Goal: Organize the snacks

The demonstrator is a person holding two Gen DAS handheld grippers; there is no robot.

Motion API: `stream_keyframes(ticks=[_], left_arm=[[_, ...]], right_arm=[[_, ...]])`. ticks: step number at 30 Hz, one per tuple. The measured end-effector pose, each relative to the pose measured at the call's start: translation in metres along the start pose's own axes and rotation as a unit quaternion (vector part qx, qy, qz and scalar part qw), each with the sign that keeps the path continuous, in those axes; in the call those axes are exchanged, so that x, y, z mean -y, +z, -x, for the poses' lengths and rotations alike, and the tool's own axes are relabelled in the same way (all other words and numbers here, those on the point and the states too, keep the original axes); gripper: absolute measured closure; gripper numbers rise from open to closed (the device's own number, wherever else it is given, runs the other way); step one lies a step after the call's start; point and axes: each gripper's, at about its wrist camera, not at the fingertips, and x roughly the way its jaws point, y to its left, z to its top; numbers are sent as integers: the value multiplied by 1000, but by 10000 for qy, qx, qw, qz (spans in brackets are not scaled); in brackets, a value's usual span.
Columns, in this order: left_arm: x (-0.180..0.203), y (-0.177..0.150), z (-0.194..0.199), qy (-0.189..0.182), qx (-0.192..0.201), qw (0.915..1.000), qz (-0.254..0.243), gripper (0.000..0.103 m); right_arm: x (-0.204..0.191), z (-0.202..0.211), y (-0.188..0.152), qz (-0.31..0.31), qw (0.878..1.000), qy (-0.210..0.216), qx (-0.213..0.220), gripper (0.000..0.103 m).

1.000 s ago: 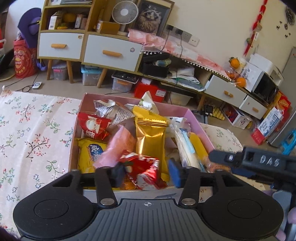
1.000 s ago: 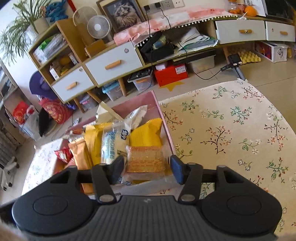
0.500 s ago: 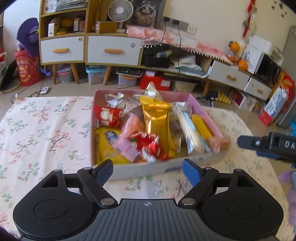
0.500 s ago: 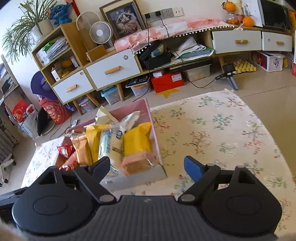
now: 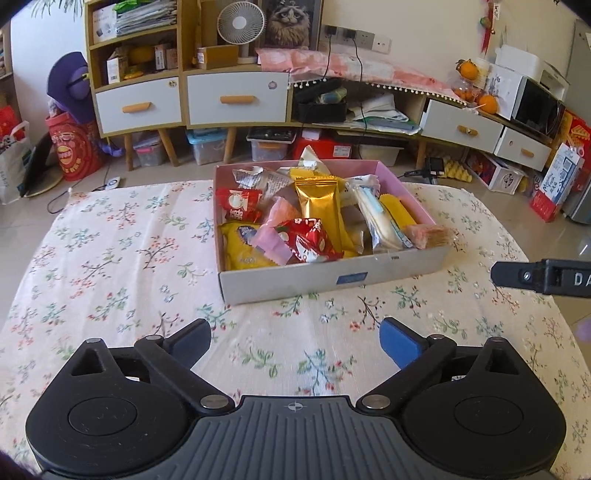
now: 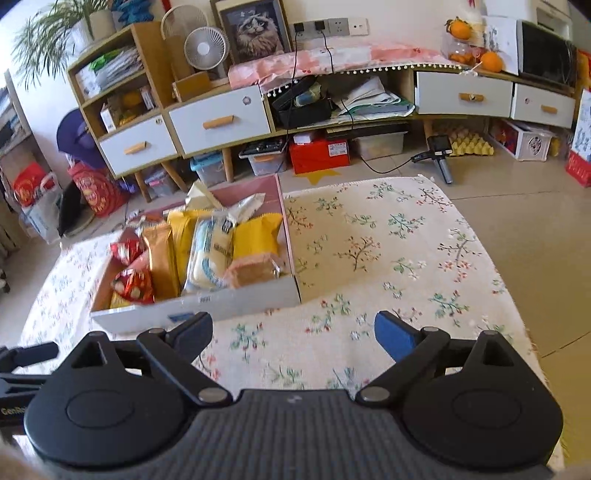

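A pink-lined cardboard box [image 5: 332, 281] full of wrapped snacks sits on the floral tablecloth [image 5: 110, 258]. Among them are a gold packet [image 5: 319, 206], a red packet [image 5: 308, 242], a yellow bag [image 5: 240, 251] and a wafer pack [image 5: 424, 236]. The box also shows in the right wrist view [image 6: 229, 306], left of centre. My left gripper [image 5: 295, 341] is open and empty, hovering over the cloth in front of the box. My right gripper [image 6: 293, 334] is open and empty, near the box's front right corner. Part of the right gripper [image 5: 543, 280] shows at the left view's right edge.
The table's right edge [image 6: 517, 295] drops to tiled floor. Behind the table stand low cabinets with drawers [image 5: 236, 99], storage bins [image 5: 207, 146], a fan [image 5: 240, 26] and a phone on a small tripod [image 6: 439, 155].
Both grippers have opened and pulled back from the box. The left let go of the red packet and the right let go of the wafer pack; both now lie in the box.
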Motion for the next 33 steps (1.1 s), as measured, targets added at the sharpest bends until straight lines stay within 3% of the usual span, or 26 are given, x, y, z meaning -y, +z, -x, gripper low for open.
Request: stream_keyframes(ticks=[10, 19, 33], left_arm=[[-1, -1, 37, 329, -6, 9990, 314, 0], [-1, 2, 35, 537, -105, 9978, 376, 0], [-1, 1, 35, 557, -119, 9979, 297, 0]], right_arm=[[-19, 28, -12, 165, 9998, 73, -107, 3], [-33, 32, -14, 413, 9990, -63, -145, 3], [-46, 28, -18, 726, 9971, -105, -184, 3]])
